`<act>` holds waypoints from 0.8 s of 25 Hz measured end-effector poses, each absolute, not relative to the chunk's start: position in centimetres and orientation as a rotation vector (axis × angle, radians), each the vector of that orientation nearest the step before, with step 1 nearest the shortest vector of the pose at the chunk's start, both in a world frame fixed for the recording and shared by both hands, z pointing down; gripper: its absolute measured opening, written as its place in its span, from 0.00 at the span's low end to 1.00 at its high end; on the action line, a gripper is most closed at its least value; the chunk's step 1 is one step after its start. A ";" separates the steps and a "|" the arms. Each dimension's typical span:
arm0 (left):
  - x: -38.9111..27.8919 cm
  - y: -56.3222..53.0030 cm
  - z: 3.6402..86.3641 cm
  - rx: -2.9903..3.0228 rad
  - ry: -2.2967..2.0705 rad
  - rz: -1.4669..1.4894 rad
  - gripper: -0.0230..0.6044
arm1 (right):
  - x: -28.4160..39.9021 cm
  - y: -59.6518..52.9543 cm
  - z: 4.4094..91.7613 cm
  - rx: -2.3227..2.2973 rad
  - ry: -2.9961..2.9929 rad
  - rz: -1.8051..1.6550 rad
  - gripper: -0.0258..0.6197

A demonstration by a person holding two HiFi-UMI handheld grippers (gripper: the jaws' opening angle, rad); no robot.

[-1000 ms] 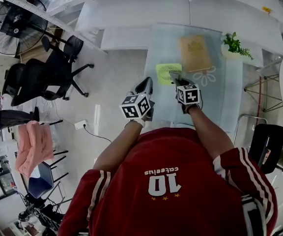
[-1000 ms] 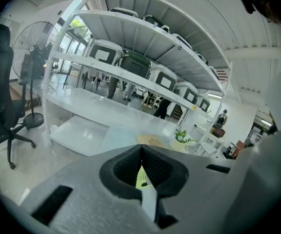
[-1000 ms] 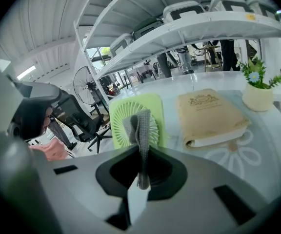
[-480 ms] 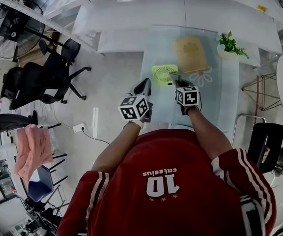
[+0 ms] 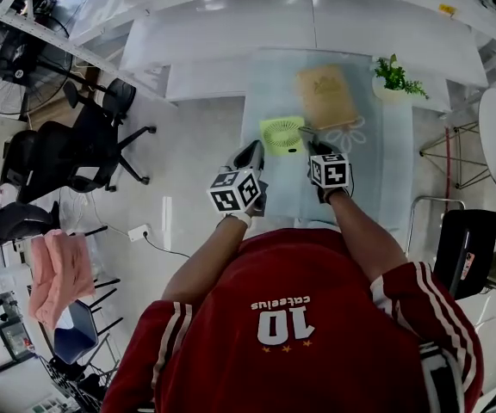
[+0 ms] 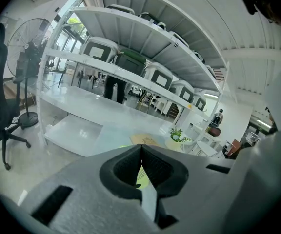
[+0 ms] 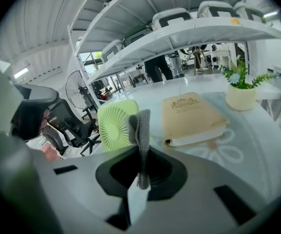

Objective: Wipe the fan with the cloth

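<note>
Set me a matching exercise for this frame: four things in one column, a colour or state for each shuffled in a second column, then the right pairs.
Things
1. fan
2. cloth
3. book
4. left gripper

Colours or states
A. jaws together, nothing between them
B. tan, closed, lying flat
C. light green, with a round grille
D. grey, pinched in the jaws of the right gripper

Pairs: 1-C; 2-D; 3-B; 4-A
</note>
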State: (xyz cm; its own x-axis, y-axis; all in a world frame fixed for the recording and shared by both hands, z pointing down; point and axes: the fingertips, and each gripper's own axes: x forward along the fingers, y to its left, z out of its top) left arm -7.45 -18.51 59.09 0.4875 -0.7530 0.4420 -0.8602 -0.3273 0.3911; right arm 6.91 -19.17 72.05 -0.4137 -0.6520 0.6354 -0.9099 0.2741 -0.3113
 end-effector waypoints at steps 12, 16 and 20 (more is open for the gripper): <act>-5.1 -18.5 59.6 2.184 -1.267 0.276 0.05 | 9.2 -18.8 72.0 1.479 -2.145 0.941 0.07; -4.9 -18.2 59.8 2.183 -1.264 0.280 0.05 | 9.5 -18.6 71.9 1.482 -2.146 0.941 0.07; -5.4 -17.9 59.9 2.178 -1.269 0.277 0.05 | 9.2 -18.2 72.0 1.479 -2.143 0.940 0.07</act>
State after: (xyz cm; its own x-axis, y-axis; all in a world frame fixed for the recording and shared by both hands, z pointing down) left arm -5.36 -17.89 59.90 0.5222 -0.7210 0.4556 -0.8452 -0.3660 0.3896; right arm 9.22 -18.16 71.99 -0.3798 -0.6751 0.6324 -0.9225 0.2258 -0.3130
